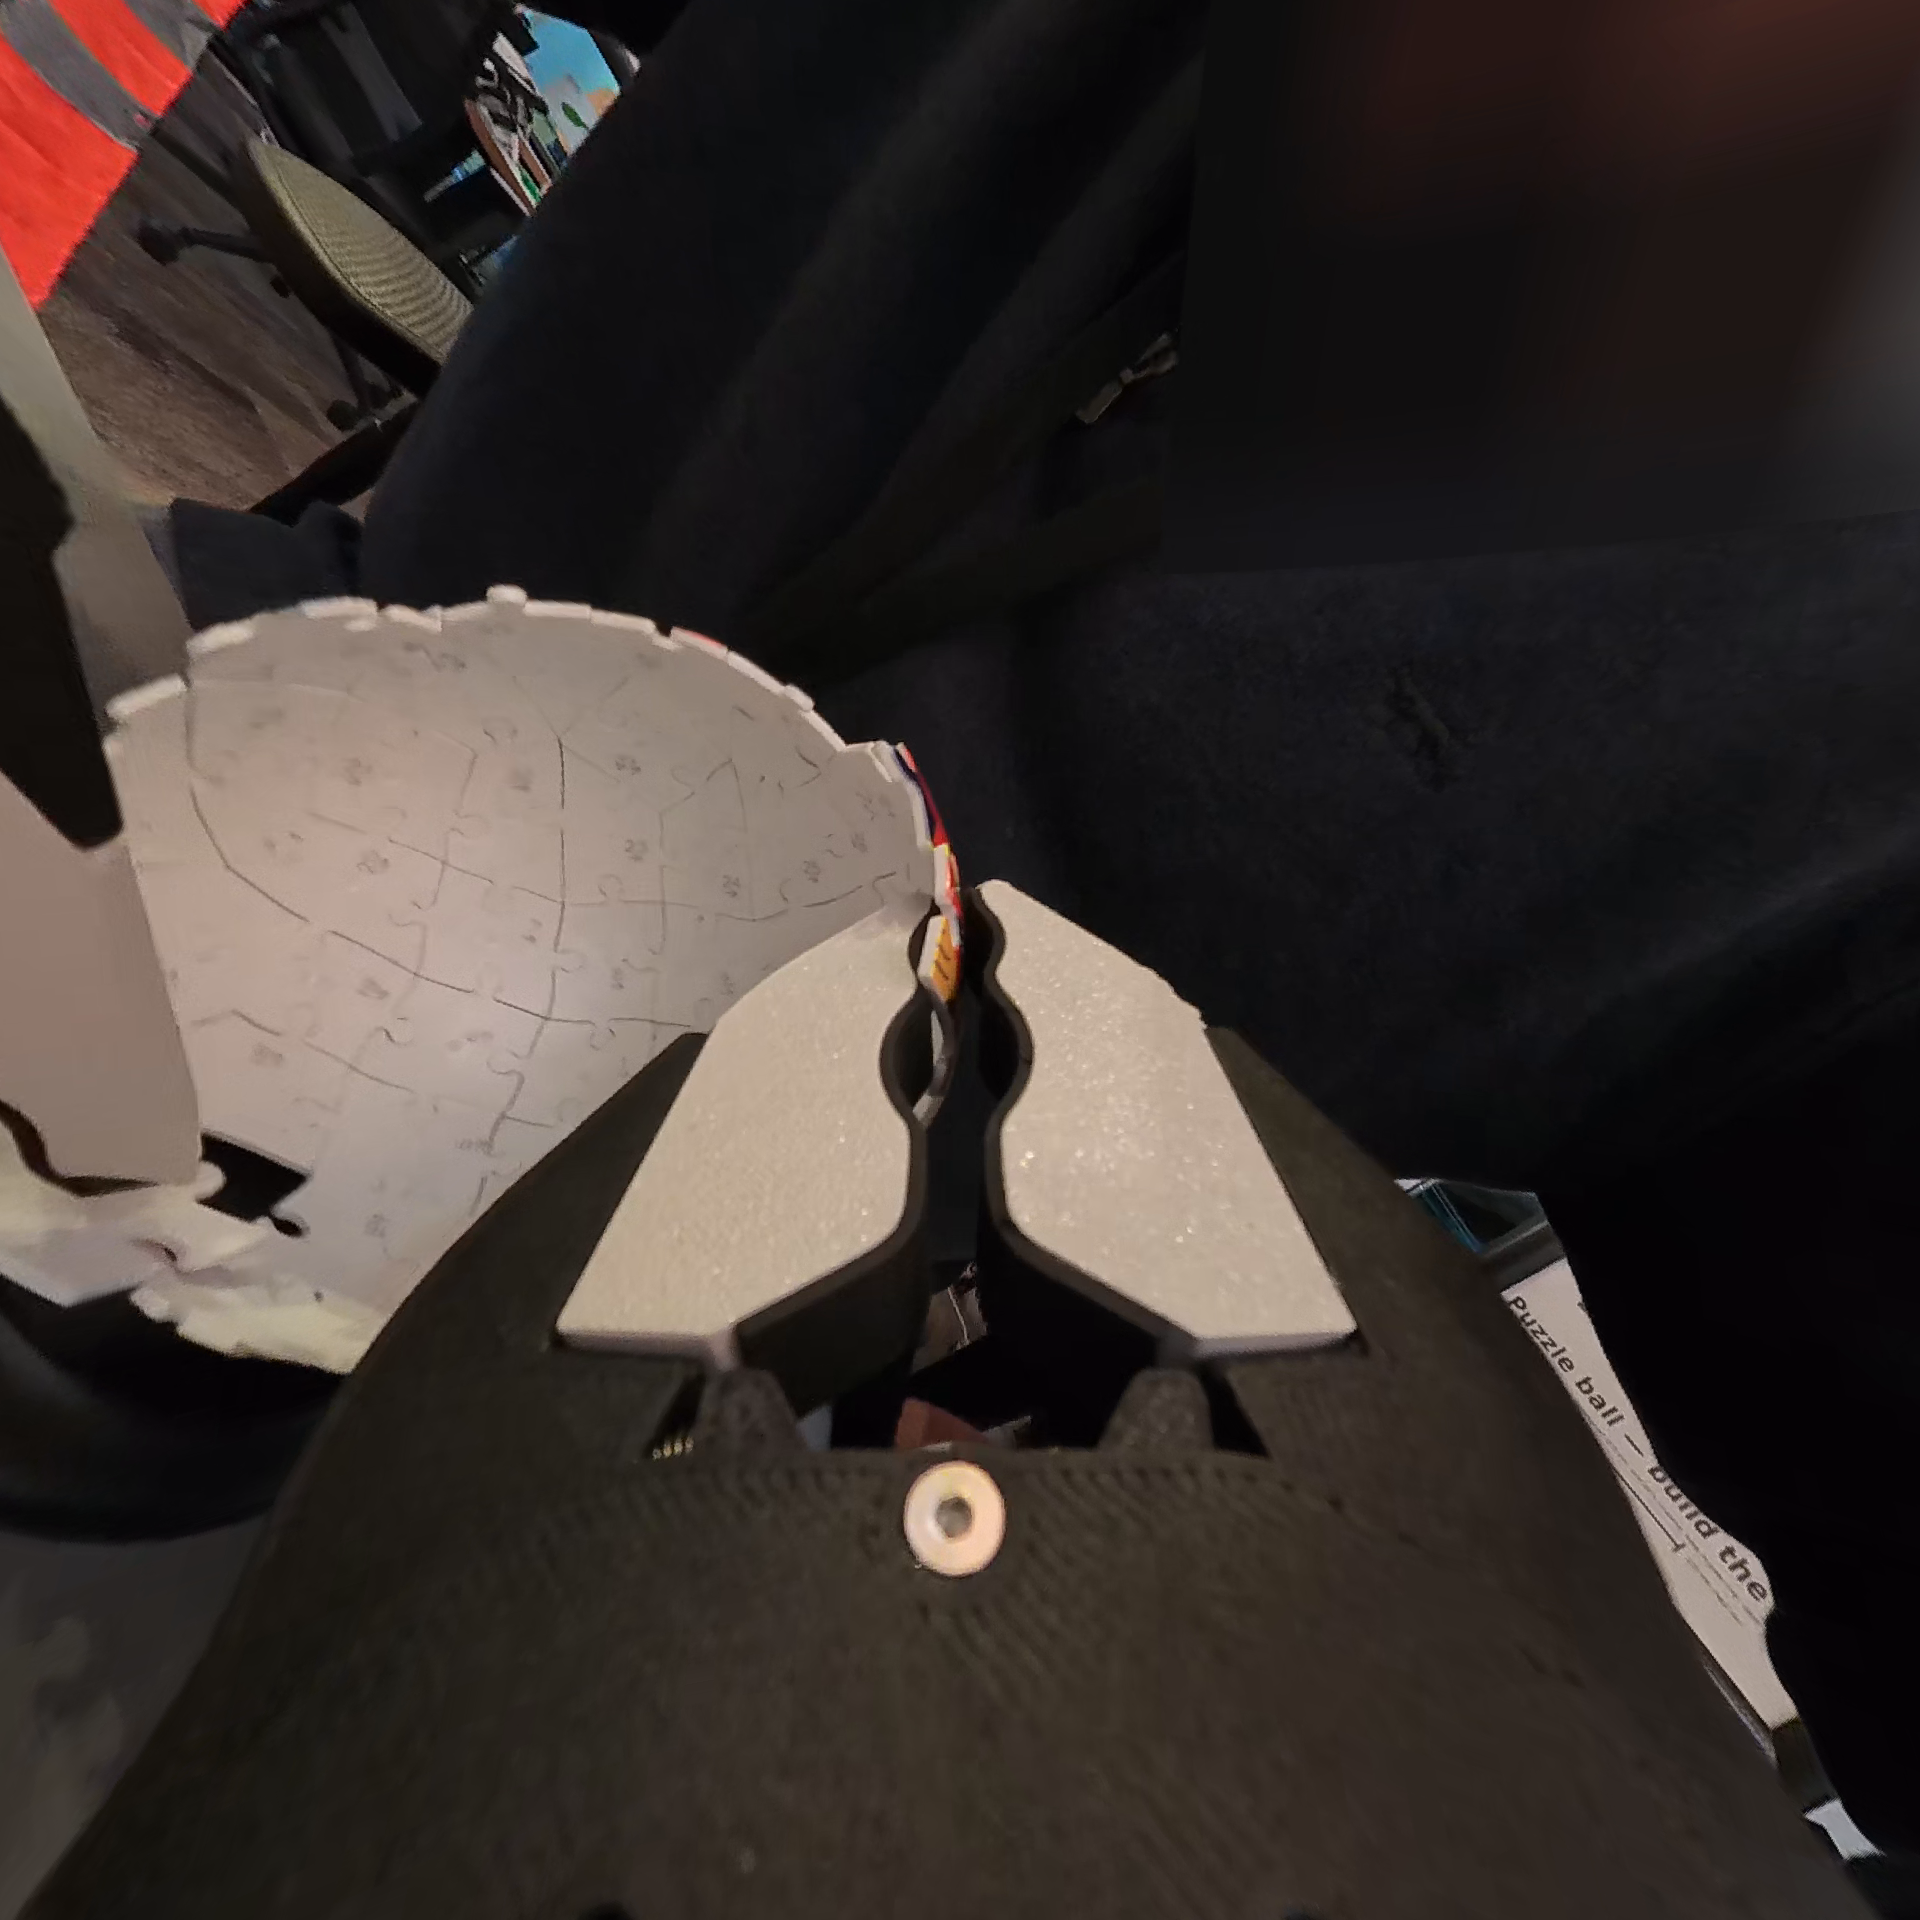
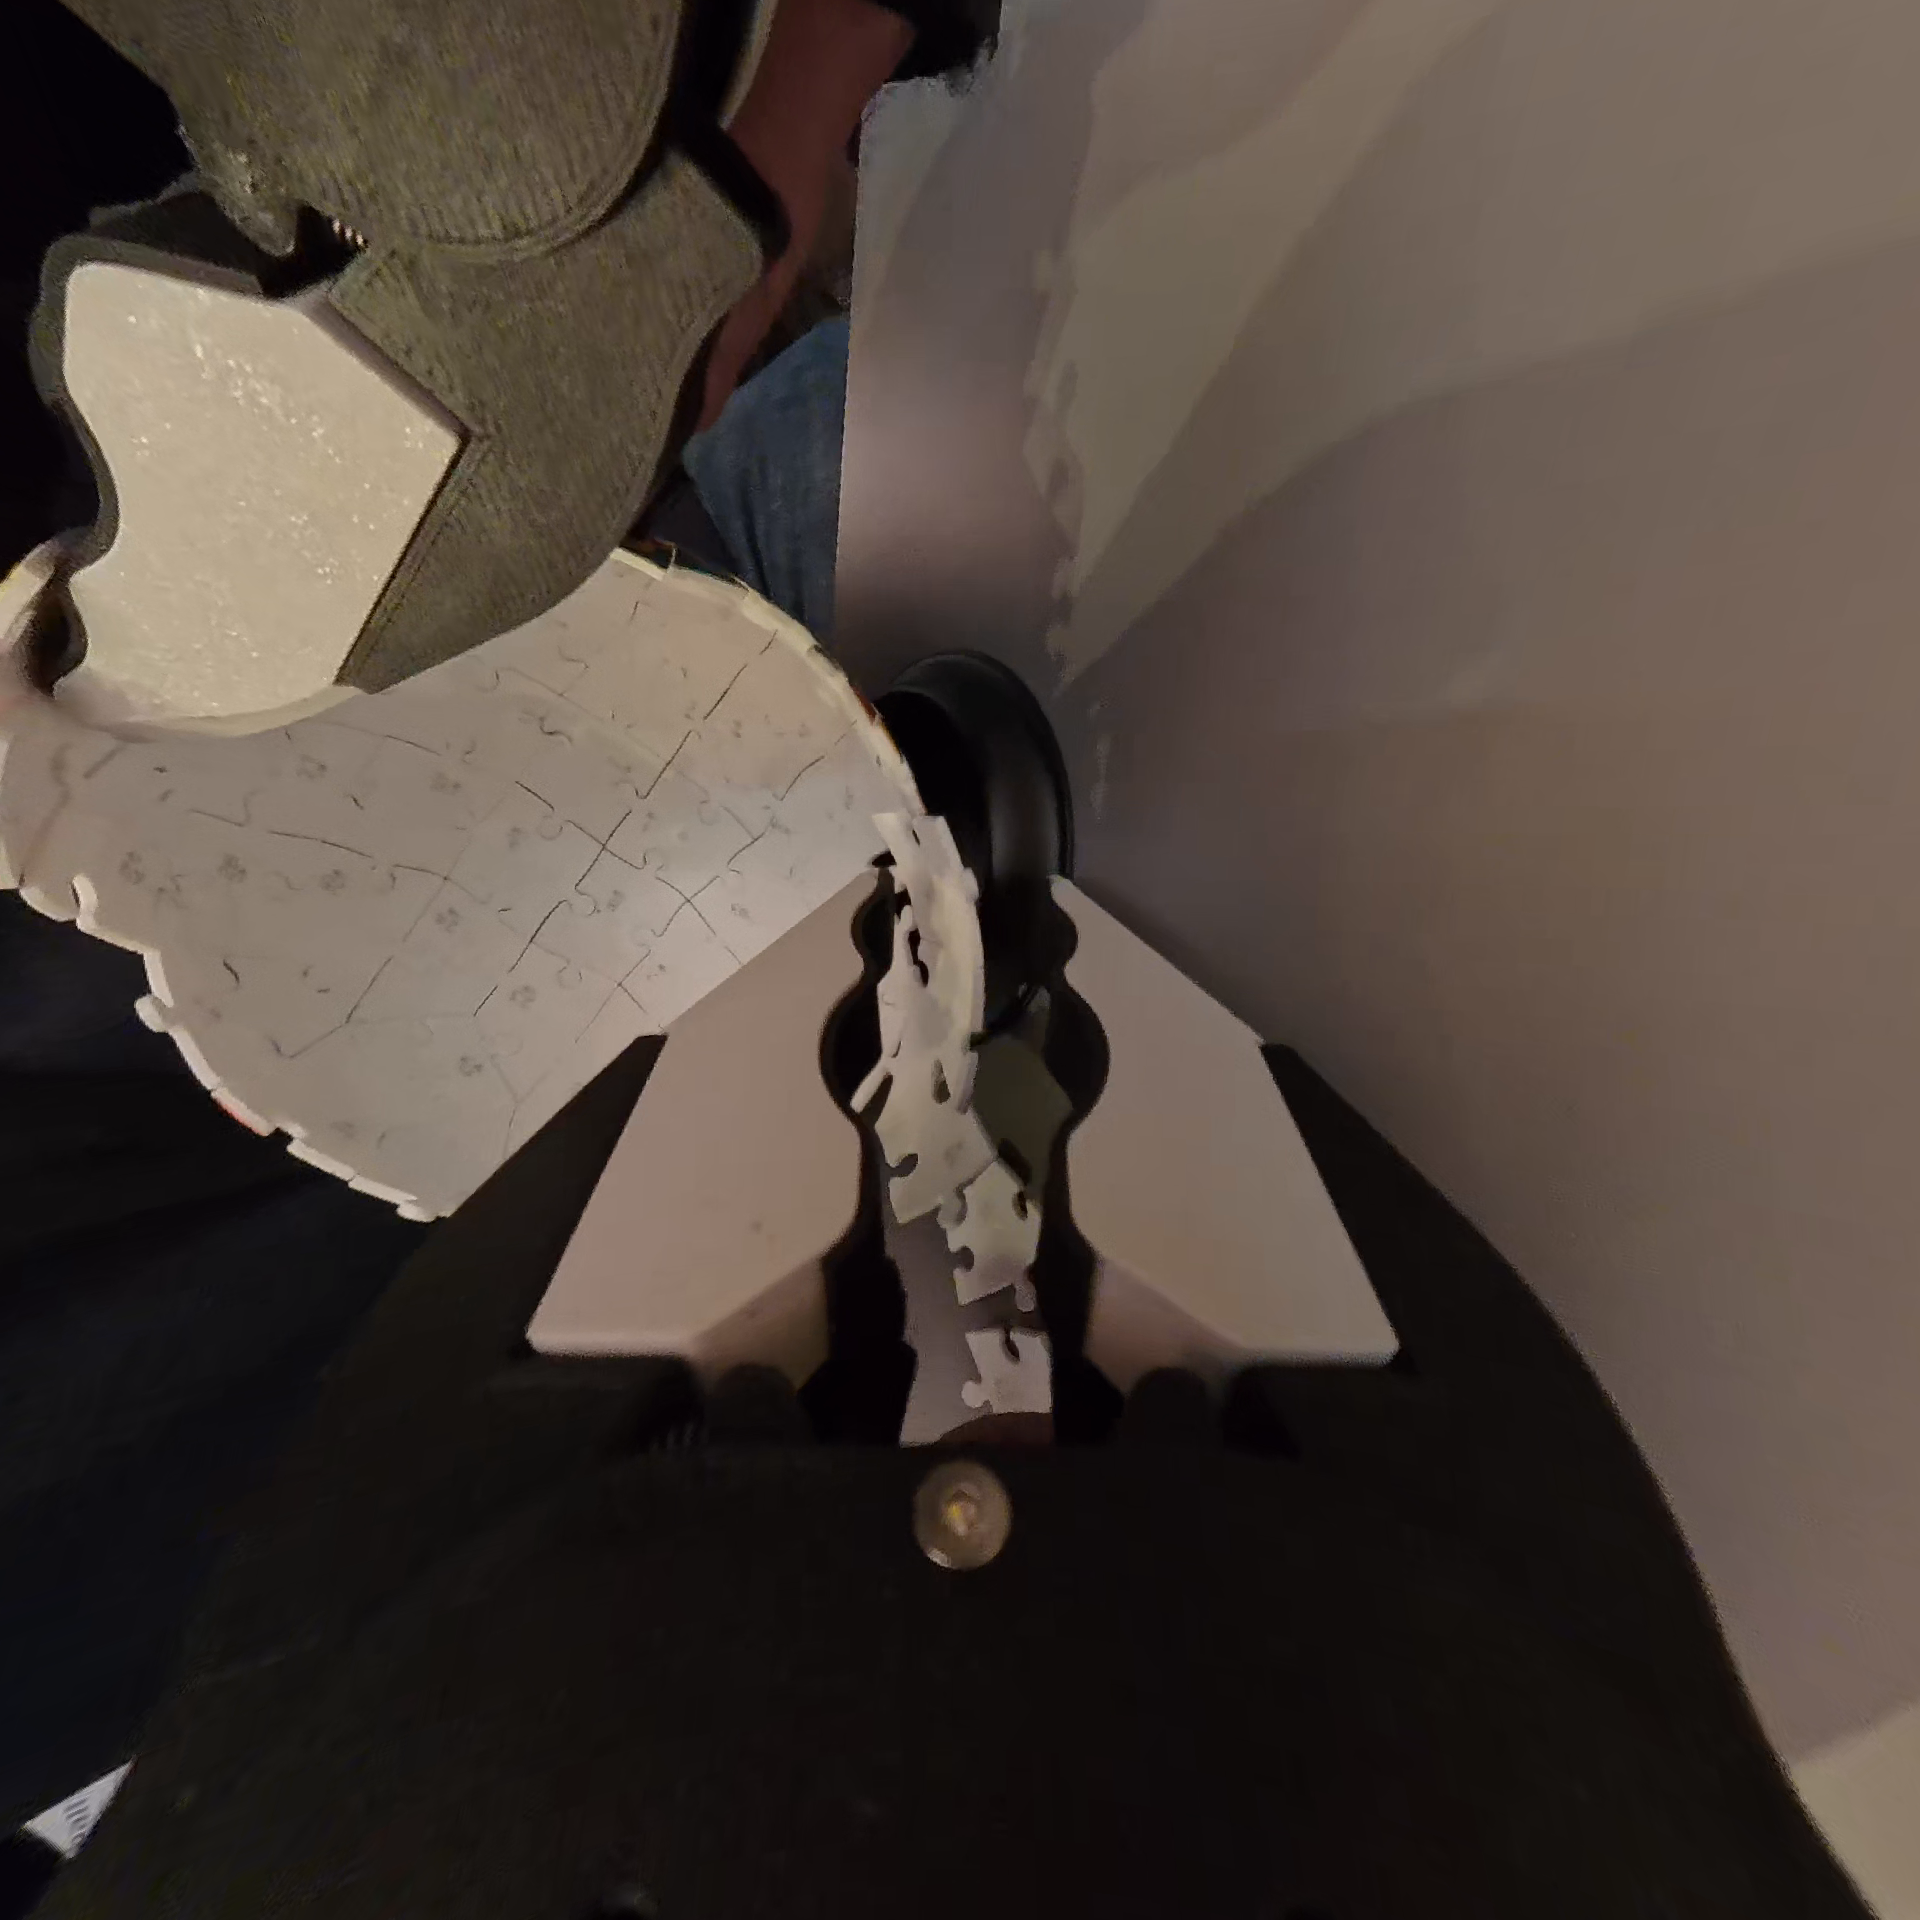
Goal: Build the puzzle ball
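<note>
Your left gripper (image 1: 961, 935) pinches the jagged rim of the puzzle ball (image 1: 468, 914), a curved white half-shell of interlocked pieces. Your right gripper (image 2: 961, 914) clamps the opposite rim, where a knobbly strip of pieces (image 2: 935, 1039) runs between its pale pads.

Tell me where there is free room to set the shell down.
The pale surface right of the black round object looks bare. Crowded: the shell rim, where the left tongs grip it and the right tongs hold a piece strip.
</note>
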`<state>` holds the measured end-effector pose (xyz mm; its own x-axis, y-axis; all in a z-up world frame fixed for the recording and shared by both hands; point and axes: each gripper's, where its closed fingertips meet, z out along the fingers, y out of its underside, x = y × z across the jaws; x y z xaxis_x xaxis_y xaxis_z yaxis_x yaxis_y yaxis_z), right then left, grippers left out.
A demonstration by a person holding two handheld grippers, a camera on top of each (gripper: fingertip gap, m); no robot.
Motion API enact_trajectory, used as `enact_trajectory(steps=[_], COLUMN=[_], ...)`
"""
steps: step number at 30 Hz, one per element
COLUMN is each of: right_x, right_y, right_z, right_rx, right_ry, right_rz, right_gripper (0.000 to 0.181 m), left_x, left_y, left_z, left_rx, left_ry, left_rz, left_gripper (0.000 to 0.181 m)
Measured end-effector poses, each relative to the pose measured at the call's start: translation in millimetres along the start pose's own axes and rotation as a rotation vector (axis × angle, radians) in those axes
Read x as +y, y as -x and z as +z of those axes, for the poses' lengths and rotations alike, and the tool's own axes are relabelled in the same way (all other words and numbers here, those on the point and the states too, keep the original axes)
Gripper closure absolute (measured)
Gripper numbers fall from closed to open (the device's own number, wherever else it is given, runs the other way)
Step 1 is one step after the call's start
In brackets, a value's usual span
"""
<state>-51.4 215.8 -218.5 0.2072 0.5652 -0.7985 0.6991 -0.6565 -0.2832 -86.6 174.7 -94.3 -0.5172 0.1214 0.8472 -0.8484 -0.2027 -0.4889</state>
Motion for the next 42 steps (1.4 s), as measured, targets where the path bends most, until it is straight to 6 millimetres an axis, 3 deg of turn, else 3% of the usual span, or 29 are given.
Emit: enact_trajectory(steps=[8,17,22,29,36,42], right_x=[-11.1,-13.8,-14.6,-8.6,-17.7,-19.1], right_y=[1.6,-8.5,1.8,-6.7,2.0,-6.3], right_z=[-8.6,-4.0,-5.3,-31.5,-11.7,1.9], right_rx=[0.039,0.244,0.234,0.331,0.305,0.340], right_ry=[-0.117,-0.132,-0.141,-0.153,-0.156,-0.135], right_rz=[-0.151,-0.418,-0.460,-0.483,-0.564,-0.600], right_gripper=[0.139,0.119,0.121,0.139,0.143,0.146], left_x=[-0.3,0.9,2.6,0.3,-1.6,-2.0], left_y=[-0.1,0.2,0.5,2.1,4.1,5.1], left_z=[-2.2,0.7,1.4,-1.6,-3.4,-4.5], left_rx=[0.005,0.021,0.020,0.016,0.021,0.023], left_ry=[-0.014,-0.013,-0.009,-0.020,-0.018,-0.011], left_rz=[-0.008,-0.003,-0.001,-0.004,-0.019,-0.027], left_gripper=[0.179,0.179,0.179,0.179,0.179,0.179])
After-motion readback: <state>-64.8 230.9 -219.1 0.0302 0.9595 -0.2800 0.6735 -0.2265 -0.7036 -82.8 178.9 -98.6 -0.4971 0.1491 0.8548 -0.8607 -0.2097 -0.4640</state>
